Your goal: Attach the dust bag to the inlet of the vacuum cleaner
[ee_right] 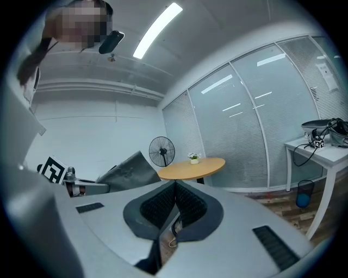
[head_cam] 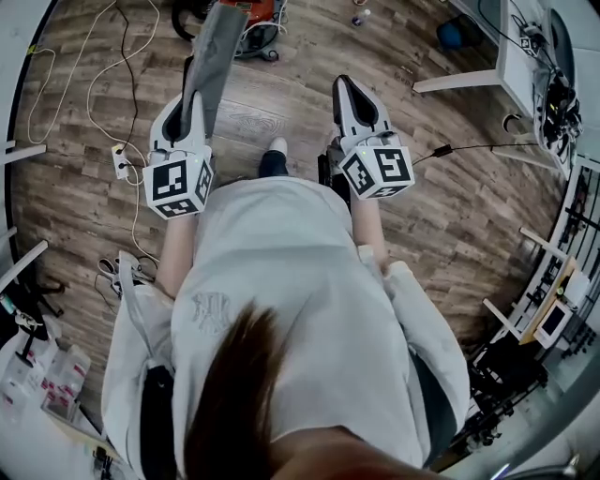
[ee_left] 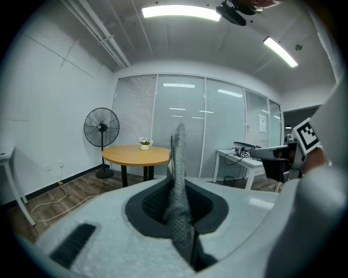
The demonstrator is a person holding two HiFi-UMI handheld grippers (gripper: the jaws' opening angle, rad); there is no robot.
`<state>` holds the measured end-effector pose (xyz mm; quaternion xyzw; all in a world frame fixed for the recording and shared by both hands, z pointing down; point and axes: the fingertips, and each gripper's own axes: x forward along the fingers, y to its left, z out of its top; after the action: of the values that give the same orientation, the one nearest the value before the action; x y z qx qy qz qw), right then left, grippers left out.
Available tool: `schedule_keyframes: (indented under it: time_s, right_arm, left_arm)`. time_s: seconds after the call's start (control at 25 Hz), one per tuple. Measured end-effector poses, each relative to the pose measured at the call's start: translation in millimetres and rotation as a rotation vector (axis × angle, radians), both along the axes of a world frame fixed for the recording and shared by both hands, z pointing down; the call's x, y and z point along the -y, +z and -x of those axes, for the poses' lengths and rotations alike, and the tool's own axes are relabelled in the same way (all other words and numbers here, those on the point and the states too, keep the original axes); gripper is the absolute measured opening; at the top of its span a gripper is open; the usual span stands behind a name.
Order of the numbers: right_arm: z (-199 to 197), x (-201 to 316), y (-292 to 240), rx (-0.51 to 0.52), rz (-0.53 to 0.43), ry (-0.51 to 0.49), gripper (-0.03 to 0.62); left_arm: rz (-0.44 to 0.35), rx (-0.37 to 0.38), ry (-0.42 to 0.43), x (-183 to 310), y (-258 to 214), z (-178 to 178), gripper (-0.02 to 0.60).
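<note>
In the head view a flat grey dust bag [head_cam: 216, 52] sticks out forward from my left gripper [head_cam: 190, 98], which is shut on its near edge. Seen along the left gripper [ee_left: 174, 187], the bag [ee_left: 178, 157] stands edge-on between the pads. My right gripper [head_cam: 345, 92] is held level beside it, shut with nothing in it; its own view shows the right gripper [ee_right: 175, 189] with jaws together and the bag [ee_right: 126, 171] off to the left. A red and black vacuum cleaner [head_cam: 255, 21] lies on the wood floor ahead, partly behind the bag.
A round wooden table [ee_left: 136, 156] and a standing fan [ee_left: 101, 127] are ahead by the glass wall. White desks [head_cam: 511, 56] stand at the right. Cables and a power strip [head_cam: 122, 161] lie on the floor at the left.
</note>
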<state>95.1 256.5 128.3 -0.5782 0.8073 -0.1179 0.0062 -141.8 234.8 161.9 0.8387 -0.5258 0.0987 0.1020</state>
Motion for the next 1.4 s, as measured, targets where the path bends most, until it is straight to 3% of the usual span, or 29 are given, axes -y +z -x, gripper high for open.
schedule_keyframes:
  time_s: [0.32,0.64,0.92,1.4]
  right_arm:
    - [-35,31,14,0.002,0.042,-0.01,0.002]
    - [-39,47,26,0.023,0.083,0.005,0.002]
    - [-30,89,37,0.041,0.118,0.023,0.002]
    - [-5,211,42,0.026,0.138,0.098,0.002]
  left_arm:
    - [0.012,-0.027,-0.064,30,-1,-17,0.038]
    - [0.016,0.012,-0.053,55,-1,-23,0.038]
    - [0.043,0.014,-0.008,103,7,-27,0.038]
    - [0.042,0.031,0.136,236,6,-18,0.038]
